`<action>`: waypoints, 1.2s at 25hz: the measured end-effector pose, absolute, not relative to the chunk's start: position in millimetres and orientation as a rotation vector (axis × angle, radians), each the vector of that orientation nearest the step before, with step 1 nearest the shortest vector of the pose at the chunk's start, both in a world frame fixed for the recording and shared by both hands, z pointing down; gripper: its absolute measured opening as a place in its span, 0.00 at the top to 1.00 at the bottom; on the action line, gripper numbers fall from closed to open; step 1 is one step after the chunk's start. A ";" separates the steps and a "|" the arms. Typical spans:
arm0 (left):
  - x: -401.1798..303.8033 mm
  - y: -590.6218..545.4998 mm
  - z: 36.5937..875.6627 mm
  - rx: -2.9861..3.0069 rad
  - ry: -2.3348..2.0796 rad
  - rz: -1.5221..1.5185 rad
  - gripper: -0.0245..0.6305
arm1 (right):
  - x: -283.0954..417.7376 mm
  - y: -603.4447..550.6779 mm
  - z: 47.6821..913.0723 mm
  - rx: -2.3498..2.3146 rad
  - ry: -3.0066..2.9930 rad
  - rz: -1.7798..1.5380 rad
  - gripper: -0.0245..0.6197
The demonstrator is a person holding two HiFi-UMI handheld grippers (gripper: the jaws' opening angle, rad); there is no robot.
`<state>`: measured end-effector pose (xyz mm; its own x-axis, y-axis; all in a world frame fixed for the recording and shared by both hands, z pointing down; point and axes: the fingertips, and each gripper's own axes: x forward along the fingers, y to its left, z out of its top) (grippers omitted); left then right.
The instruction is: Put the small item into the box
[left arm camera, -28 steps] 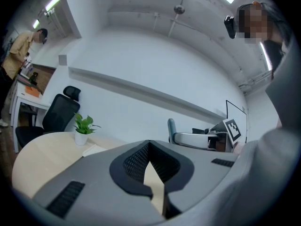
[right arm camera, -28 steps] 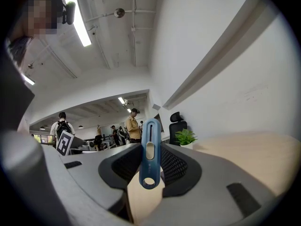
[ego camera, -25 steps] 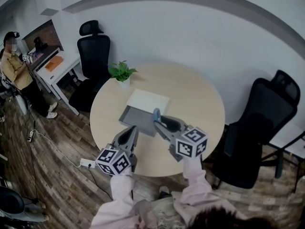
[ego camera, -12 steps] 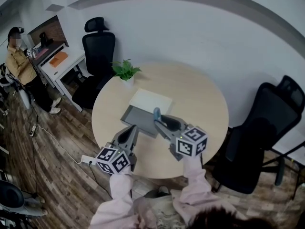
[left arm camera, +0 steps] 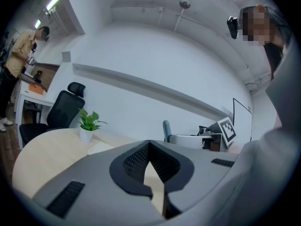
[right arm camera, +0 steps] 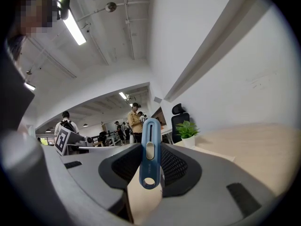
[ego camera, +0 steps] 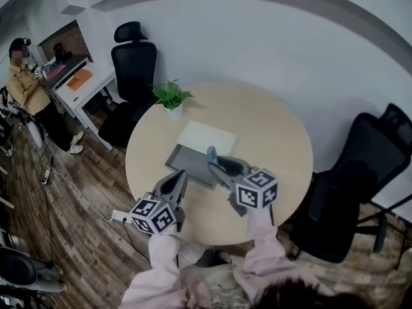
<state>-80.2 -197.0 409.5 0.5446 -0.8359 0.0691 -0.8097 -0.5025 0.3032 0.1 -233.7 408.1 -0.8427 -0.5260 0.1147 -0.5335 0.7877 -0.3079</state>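
A grey open box (ego camera: 183,161) lies on the round wooden table (ego camera: 270,140), with its white lid (ego camera: 207,137) just behind it. My right gripper (ego camera: 213,163) hovers at the box's near right corner, shut on a small blue slotted item (ego camera: 211,153) that stands upright between the jaws (right arm camera: 150,154). My left gripper (ego camera: 181,175) hangs at the box's near edge, its jaws shut with nothing in them (left arm camera: 149,144). The left gripper view shows the blue item (left arm camera: 166,128) to its right and the lid (left arm camera: 100,148) ahead.
A small potted plant (ego camera: 172,97) stands at the table's far left edge (left arm camera: 89,125). Black office chairs stand behind the table (ego camera: 133,60) and at its right (ego camera: 360,166). A person (ego camera: 26,85) stands by a white desk (ego camera: 80,82) far left.
Both grippers have edged a little closer to the box, the blue item still held in the right one. The jaws look the same.
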 end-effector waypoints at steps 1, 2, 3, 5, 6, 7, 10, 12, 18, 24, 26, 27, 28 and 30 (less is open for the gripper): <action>-82.1 -198.7 412.5 2.478 -1.360 -0.123 0.95 | -1.8 -235.7 409.6 0.872 -2.945 0.520 0.76; -83.6 -200.6 415.3 2.473 -1.354 -0.120 0.95 | -3.8 -237.4 411.3 0.870 -2.940 0.521 0.76; -84.8 -202.8 417.8 2.468 -1.348 -0.117 0.95 | -5.8 -239.1 413.1 0.869 -2.935 0.523 0.76; -87.1 -207.5 421.4 2.461 -1.337 -0.113 0.95 | -10.1 -242.2 416.7 0.866 -2.924 0.531 0.76; -88.0 -210.0 423.1 2.459 -1.331 -0.112 0.95 | -12.4 -243.8 418.8 0.865 -2.919 0.536 0.76; -88.6 -212.4 424.9 2.457 -1.325 -0.111 0.95 | -14.6 -245.4 421.2 0.863 -2.916 0.539 0.76; -89.1 -218.2 430.5 2.452 -1.303 -0.108 0.95 | -19.8 -248.9 428.6 0.858 -2.898 0.546 0.76; -90.6 -221.8 433.5 2.447 -1.291 -0.110 0.95 | -22.1 -251.8 433.0 0.861 -2.884 0.556 0.76; -100.2 -232.9 442.1 2.430 -1.258 -0.116 0.95 | -29.5 -263.6 447.6 0.885 -2.846 0.583 0.76; -111.0 -243.6 452.6 2.412 -1.227 -0.116 0.95 | -43.3 -272.1 455.5 0.892 -2.816 0.592 0.76; -113.7 -246.7 454.8 2.410 -1.214 -0.114 0.95 | -46.4 -275.1 456.7 0.902 -2.806 0.593 0.76; -115.0 -248.2 455.8 2.408 -1.208 -0.114 0.95 | -47.5 -276.6 457.6 0.907 -2.799 0.593 0.76; -116.1 -249.3 457.1 2.404 -1.201 -0.115 0.95 | -48.6 -277.6 458.8 0.912 -2.793 0.595 0.76; -118.1 -250.6 460.3 2.400 -1.188 -0.114 0.95 | -51.0 -278.8 462.5 0.920 -2.782 0.600 0.76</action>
